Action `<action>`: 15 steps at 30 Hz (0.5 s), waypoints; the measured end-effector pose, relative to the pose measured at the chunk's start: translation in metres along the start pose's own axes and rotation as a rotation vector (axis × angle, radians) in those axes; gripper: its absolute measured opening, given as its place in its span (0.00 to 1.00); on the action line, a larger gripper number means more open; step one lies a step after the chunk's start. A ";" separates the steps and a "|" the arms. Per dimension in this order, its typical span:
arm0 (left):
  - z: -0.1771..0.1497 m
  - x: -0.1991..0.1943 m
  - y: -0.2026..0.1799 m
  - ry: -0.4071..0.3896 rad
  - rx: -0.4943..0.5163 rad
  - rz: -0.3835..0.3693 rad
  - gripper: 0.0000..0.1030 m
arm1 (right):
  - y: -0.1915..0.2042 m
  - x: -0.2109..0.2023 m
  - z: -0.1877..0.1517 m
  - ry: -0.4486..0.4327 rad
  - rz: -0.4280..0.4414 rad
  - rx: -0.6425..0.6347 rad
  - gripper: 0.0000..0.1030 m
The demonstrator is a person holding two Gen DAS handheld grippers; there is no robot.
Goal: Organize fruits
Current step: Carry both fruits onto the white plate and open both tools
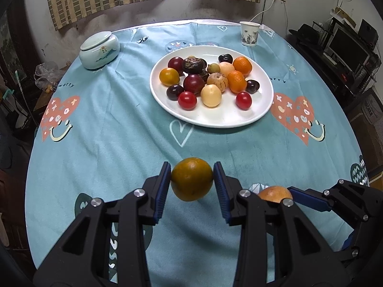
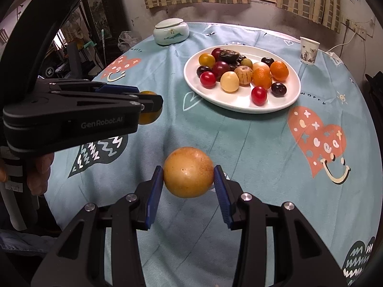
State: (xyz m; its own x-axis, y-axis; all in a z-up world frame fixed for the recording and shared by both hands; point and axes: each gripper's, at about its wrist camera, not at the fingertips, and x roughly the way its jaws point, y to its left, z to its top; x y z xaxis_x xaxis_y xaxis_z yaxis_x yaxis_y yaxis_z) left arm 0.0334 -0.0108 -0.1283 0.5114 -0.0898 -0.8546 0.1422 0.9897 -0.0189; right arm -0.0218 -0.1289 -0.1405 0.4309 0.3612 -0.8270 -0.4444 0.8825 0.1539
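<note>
My left gripper (image 1: 192, 179) is shut on a greenish-orange citrus fruit (image 1: 192, 179), held above the blue tablecloth near the table's front. My right gripper (image 2: 189, 174) is shut on a pale yellow-orange round fruit (image 2: 188, 172); that fruit (image 1: 275, 193) also peeks out at the lower right of the left wrist view. The left gripper (image 2: 148, 102) shows from the side in the right wrist view, with its citrus fruit (image 2: 148, 117) partly hidden. Farther back, a white plate (image 1: 222, 117) (image 2: 241, 104) carries several fruits: red, dark purple, orange and pale yellow ones.
A white lidded ceramic jar (image 1: 99, 50) (image 2: 171, 31) stands at the table's far left. A paper cup (image 1: 249, 33) (image 2: 308, 50) stands at the far right. A person's hand (image 2: 39, 174) grips the left gripper's handle. Shelves with electronics (image 1: 347, 47) stand beyond the table's right edge.
</note>
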 end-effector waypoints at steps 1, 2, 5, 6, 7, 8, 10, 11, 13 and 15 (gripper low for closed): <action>0.001 0.001 0.000 0.001 0.000 -0.001 0.36 | -0.001 0.001 0.001 0.001 -0.001 0.002 0.42; 0.004 0.003 -0.001 0.002 0.001 -0.003 0.36 | -0.003 0.001 0.002 0.000 -0.003 0.004 0.42; 0.016 0.005 0.000 -0.009 -0.001 -0.003 0.36 | -0.011 0.002 0.012 -0.015 -0.016 0.002 0.42; 0.023 0.005 0.000 -0.018 -0.002 -0.006 0.36 | -0.014 0.001 0.018 -0.025 -0.023 0.001 0.42; 0.031 0.006 0.000 -0.025 -0.001 -0.008 0.36 | -0.017 -0.001 0.024 -0.037 -0.029 0.000 0.42; 0.039 0.005 0.000 -0.036 -0.001 -0.005 0.36 | -0.021 -0.003 0.033 -0.054 -0.036 -0.002 0.42; 0.058 0.003 -0.001 -0.066 -0.003 -0.011 0.36 | -0.030 -0.007 0.050 -0.090 -0.050 0.000 0.42; 0.064 0.002 -0.001 -0.076 -0.005 -0.012 0.36 | -0.036 -0.011 0.061 -0.113 -0.056 0.005 0.42; 0.081 0.002 -0.003 -0.099 -0.002 -0.015 0.36 | -0.045 -0.014 0.077 -0.144 -0.062 0.012 0.42; 0.093 0.005 -0.003 -0.108 -0.003 -0.018 0.36 | -0.056 -0.017 0.092 -0.172 -0.073 0.015 0.42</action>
State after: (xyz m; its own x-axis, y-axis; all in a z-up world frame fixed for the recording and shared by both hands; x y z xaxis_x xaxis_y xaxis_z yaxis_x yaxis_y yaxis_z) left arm 0.1144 -0.0250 -0.0843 0.5973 -0.1189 -0.7932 0.1496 0.9881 -0.0355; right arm 0.0678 -0.1565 -0.0859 0.5903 0.3410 -0.7316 -0.3954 0.9123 0.1061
